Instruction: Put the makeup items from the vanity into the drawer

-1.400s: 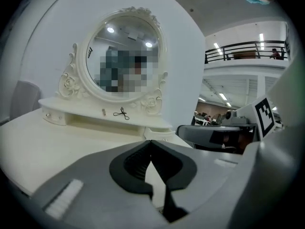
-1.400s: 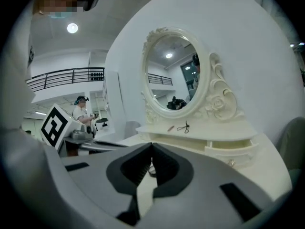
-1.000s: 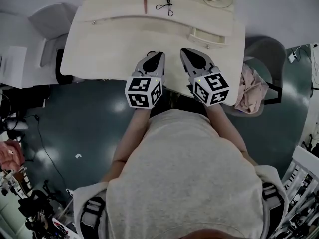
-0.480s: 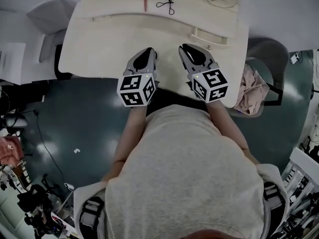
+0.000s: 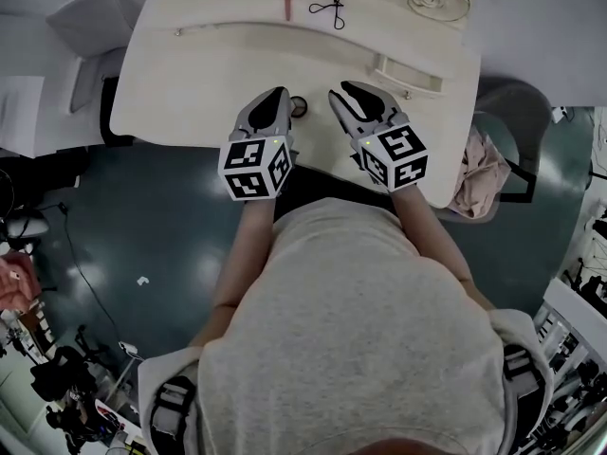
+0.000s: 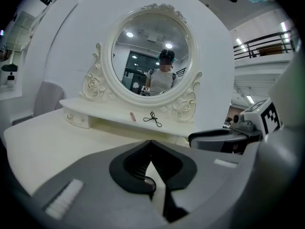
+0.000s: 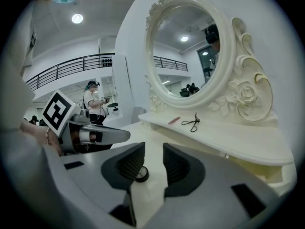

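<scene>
Grey left gripper (image 5: 278, 95) has its fingers pressed together. The right gripper (image 5: 341, 91) has just been opening; its fingers stand spread, pinching nothing. A small round jar (image 5: 298, 107) sits on the tabletop (image 5: 190, 83) between both tips. Farther off at twelve o'clock, a pink stick (image 5: 287, 2) and an eyelash curler (image 5: 329, 6) lie on the shelf (image 5: 228, 12).

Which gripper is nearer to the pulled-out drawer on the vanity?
Right. The right gripper lies just left of the drawer in the head view; the left gripper is farther left, beyond it.
</scene>
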A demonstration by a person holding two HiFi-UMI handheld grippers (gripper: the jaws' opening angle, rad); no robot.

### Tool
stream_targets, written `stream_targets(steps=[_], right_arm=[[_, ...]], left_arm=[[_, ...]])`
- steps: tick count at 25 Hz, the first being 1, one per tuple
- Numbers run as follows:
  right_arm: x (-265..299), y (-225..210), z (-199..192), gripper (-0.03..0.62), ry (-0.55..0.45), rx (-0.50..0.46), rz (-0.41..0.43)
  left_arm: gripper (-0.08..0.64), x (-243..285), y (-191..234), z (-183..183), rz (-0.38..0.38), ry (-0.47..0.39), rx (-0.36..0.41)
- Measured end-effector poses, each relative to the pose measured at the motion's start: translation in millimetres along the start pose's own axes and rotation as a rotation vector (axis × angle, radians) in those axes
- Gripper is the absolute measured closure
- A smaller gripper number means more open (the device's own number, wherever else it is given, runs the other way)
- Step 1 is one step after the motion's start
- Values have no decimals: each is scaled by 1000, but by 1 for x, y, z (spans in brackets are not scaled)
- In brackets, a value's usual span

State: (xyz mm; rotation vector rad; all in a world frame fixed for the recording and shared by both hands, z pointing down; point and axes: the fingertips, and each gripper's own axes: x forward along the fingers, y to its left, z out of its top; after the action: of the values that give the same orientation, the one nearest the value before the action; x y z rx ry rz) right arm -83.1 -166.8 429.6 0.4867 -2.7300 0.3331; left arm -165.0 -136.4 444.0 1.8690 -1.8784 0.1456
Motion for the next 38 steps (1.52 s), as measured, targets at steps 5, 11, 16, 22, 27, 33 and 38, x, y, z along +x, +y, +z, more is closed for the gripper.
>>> stream_targets(steps=[5,11,16,22,27,33,38], right_arm=[[21,17,-17,476,91,-33,74],[48,39,-51,425,250,-63,175],[63,46,-68,414,318,-88,201],[76,51,-88,393,400,-131,223],[83,53,-102,380,438,-173,230],[91,55,-110,379,464,-219,241],[95,48,-116,380,484,-270,212]], left_arm=[[551,-2,11,-12,0,35,-26],[551,-5,24,-28,18,66,-70],[551,-7,31,-41,13,101,-93],[551,-9,37,-61,5,150,-134],[551,-12,39,-75,2,173,-157],[551,-13,45,-85,9,189,-167],[551,-12,48,-88,13,199,-158]])
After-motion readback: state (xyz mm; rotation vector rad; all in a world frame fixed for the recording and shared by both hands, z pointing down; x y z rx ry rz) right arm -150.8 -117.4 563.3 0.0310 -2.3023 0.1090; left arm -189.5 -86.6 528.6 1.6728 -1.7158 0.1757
